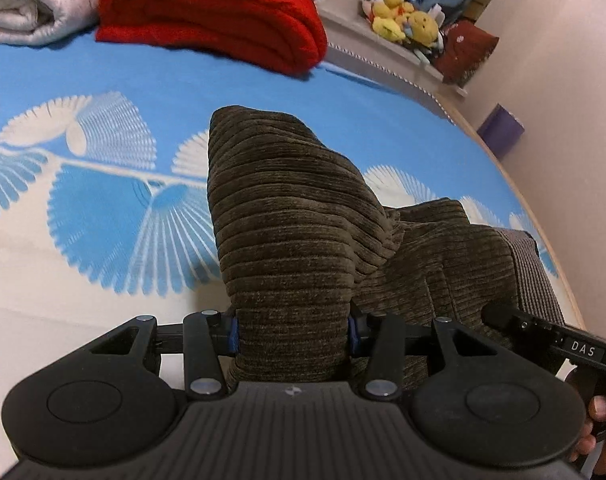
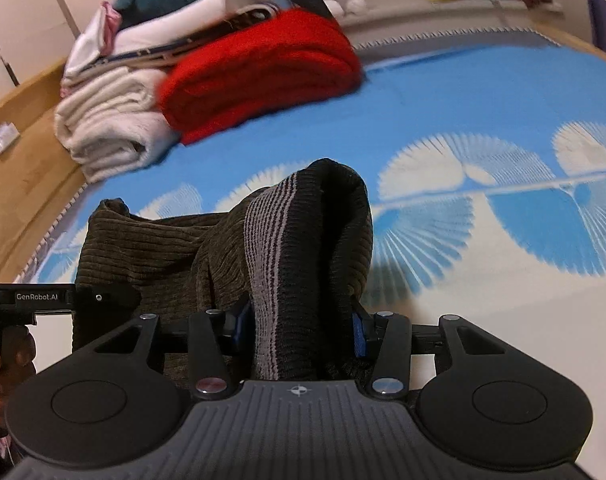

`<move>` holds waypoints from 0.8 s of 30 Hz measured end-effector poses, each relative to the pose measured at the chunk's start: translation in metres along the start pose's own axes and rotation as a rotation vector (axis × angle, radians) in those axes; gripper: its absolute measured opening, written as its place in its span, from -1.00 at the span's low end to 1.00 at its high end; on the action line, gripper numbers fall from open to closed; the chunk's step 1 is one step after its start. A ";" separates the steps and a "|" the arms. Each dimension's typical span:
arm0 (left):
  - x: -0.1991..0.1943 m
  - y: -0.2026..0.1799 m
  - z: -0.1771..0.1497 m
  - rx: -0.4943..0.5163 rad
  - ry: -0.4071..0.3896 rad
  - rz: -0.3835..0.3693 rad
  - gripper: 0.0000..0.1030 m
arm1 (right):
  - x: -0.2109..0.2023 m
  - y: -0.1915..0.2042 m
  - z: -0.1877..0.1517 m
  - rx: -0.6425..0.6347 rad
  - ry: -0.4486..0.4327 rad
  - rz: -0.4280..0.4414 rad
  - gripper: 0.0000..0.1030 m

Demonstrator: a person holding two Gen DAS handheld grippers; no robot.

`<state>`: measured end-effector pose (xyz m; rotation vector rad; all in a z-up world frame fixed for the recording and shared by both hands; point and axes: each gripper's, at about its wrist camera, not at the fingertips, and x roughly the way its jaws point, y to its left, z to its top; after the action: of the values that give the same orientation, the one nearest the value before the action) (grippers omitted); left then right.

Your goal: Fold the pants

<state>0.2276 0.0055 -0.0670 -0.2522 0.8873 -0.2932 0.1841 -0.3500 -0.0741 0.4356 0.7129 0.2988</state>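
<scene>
Dark olive-brown corduroy pants [image 1: 295, 216] with a grey striped waistband [image 2: 271, 264] lie bunched on a blue and white bed cover [image 1: 103, 208]. My left gripper [image 1: 293, 334] is shut on a raised fold of the pants. My right gripper [image 2: 301, 330] is shut on the waistband end, lifted above the bed. The right gripper's body shows at the right edge of the left wrist view [image 1: 551, 332], and the left gripper's body at the left edge of the right wrist view [image 2: 43, 298]. The fingertips are hidden by cloth.
A folded red blanket [image 1: 215, 12] and folded white bedding [image 1: 31, 4] sit at the far side of the bed, with more stacked clothes [image 2: 163, 28]. Yellow plush toys [image 1: 407, 20] rest on a ledge by the wall. A wooden bed frame [image 2: 19, 176] runs along the left.
</scene>
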 end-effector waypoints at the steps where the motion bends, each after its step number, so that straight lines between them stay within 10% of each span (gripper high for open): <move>1: 0.002 0.001 0.004 0.008 0.000 0.008 -0.03 | 0.004 0.000 0.000 0.012 -0.009 0.007 -0.06; 16: 0.044 0.025 0.022 -0.029 0.082 0.047 0.01 | 0.051 0.003 -0.004 0.062 0.070 -0.029 -0.06; 24: 0.035 0.035 0.026 -0.001 0.068 0.266 0.23 | 0.077 -0.014 -0.014 0.103 0.193 -0.188 0.23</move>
<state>0.2740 0.0279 -0.0884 -0.1229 0.9762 -0.0548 0.2319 -0.3266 -0.1336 0.4378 0.9547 0.1273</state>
